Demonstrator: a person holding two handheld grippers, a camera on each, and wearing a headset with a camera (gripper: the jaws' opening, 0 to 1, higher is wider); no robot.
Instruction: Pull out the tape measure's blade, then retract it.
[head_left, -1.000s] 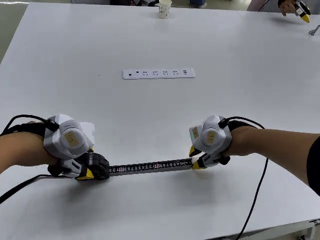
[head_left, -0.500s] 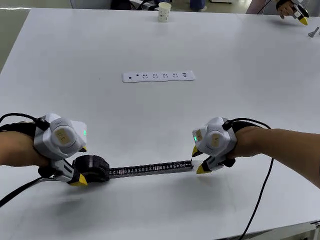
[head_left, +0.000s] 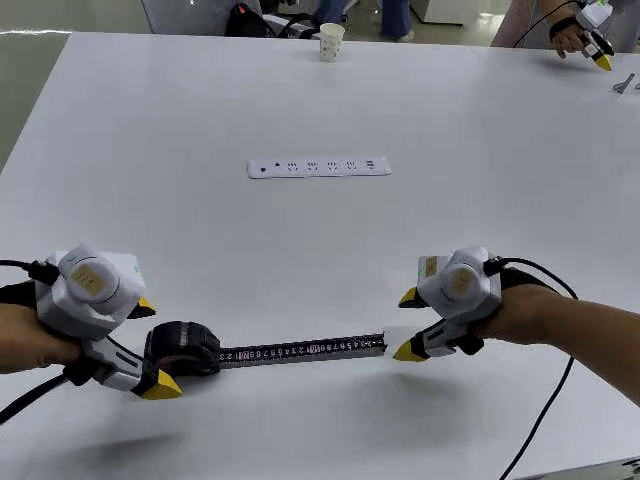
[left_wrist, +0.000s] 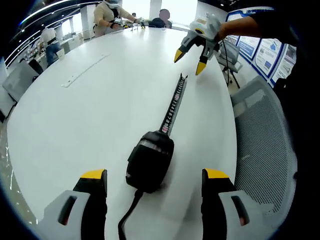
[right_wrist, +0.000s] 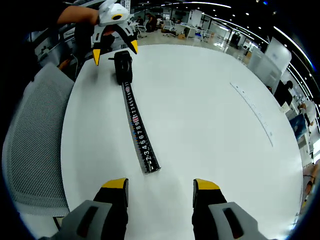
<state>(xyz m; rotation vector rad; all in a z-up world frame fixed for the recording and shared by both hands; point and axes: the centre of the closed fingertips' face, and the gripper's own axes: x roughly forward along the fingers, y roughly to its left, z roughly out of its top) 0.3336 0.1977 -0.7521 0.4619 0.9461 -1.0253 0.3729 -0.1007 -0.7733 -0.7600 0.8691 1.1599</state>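
A black tape measure case (head_left: 183, 348) lies on the white table (head_left: 320, 250) with its blade (head_left: 300, 351) drawn out to the right, flat on the surface. In the left gripper view the case (left_wrist: 150, 160) rests between and beyond the open jaws, untouched, and the blade (left_wrist: 173, 105) runs away toward the other gripper. My left gripper (head_left: 148, 345) is open, just left of the case. My right gripper (head_left: 407, 324) is open too, a little right of the blade's hook end (right_wrist: 151, 167), which lies free ahead of its jaws. The case (right_wrist: 123, 64) sits far off there.
A white power strip (head_left: 318, 167) lies mid-table. A paper cup (head_left: 331, 41) stands at the far edge. Another person's hand with a gripper (head_left: 590, 35) works at the far right corner. A grey mesh chair (left_wrist: 265, 145) stands beside the table.
Both grippers let go and drew back: the left off the case toward the left, the right off the blade tip toward the right. The blade stays extended on the table.
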